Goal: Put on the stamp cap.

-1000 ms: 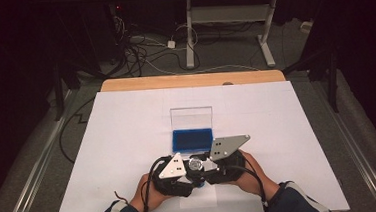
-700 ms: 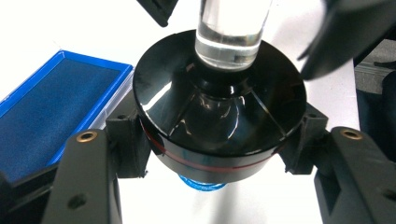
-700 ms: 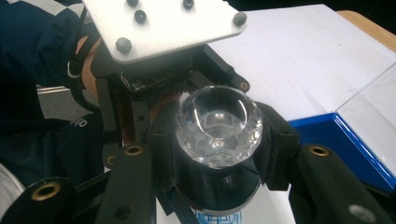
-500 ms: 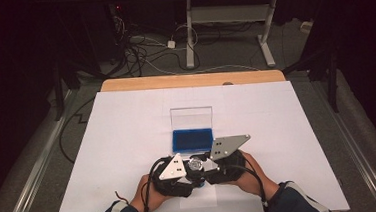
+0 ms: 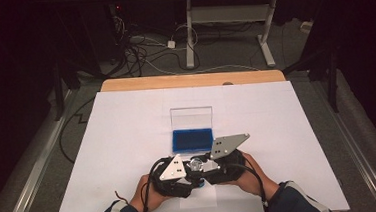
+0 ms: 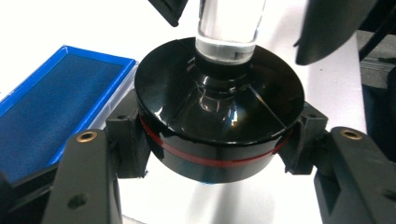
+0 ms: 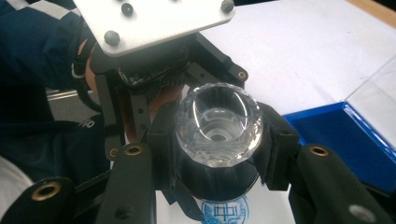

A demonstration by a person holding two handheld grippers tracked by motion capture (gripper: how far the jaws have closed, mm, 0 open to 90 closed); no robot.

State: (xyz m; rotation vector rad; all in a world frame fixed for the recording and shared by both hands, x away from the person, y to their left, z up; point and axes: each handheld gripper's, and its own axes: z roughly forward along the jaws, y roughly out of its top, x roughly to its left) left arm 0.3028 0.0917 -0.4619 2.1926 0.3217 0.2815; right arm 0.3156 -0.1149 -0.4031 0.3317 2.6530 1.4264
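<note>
Near front edge of white tabletop (image 5: 128, 140), both tongs brought together around one stamp: round black base with a red band, clear faceted handle on top

Left tongs (image 6: 212, 154) closed tight on black stamp base (image 6: 217, 126), pads pressing its wall from both sides just under the red band; seen from above at (image 5: 178, 173), grey three-cornered plate on top

Right tongs (image 7: 217, 154) closed on the same stamp, pads gripping at either side below clear handle (image 7: 218, 123); seen from above at (image 5: 215, 161), own grey plate tilted up toward the case

Stamp (image 5: 196, 165) held between the two tongs, just clear of the tabletop as far as the left gripper view tells, handle pointing toward the right tongs' camera. Blue round seal print (image 7: 224, 212) on the white sheet right beneath the base

Just behind the tongs, open blue ink-pad case (image 5: 192, 140) lying flat, blue felt pad (image 6: 51, 112) facing up, clear lid (image 5: 191, 118) standing upright at its far edge

Person's hands (image 5: 150, 199) in dark striped sleeves at bottom edge
</note>
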